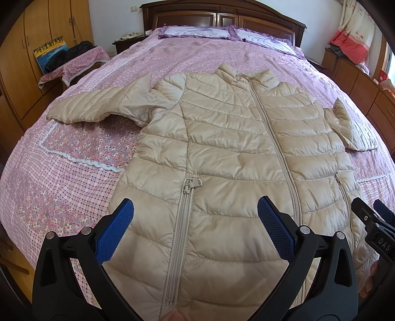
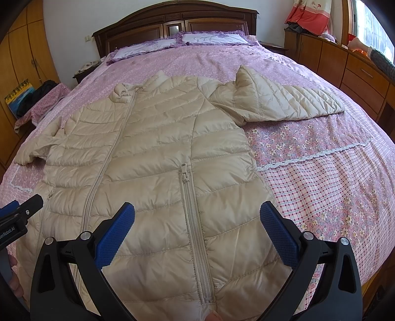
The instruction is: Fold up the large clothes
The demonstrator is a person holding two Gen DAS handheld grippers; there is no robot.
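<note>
A beige quilted puffer jacket [image 1: 222,148] lies flat and zipped on the bed, collar toward the headboard, both sleeves spread out sideways. My left gripper [image 1: 195,207] hovers open above its lower left part, over a pocket zipper [image 1: 182,222]. In the right wrist view the same jacket [image 2: 153,153] fills the middle, and my right gripper [image 2: 197,210] hangs open above the lower right part, over the other pocket zipper [image 2: 195,222]. Neither gripper holds anything. Each gripper shows at the edge of the other's view: the right gripper [image 1: 370,222] and the left gripper [image 2: 19,214].
The jacket rests on a pink floral and checked bedspread [image 1: 74,187] with two pillows [image 1: 197,32] at a dark wooden headboard [image 2: 172,22]. Wooden wardrobes [image 1: 24,49] stand on the left, a low dresser [image 2: 345,66] on the right. A stool with dark clothes [image 1: 74,59] stands beside the bed.
</note>
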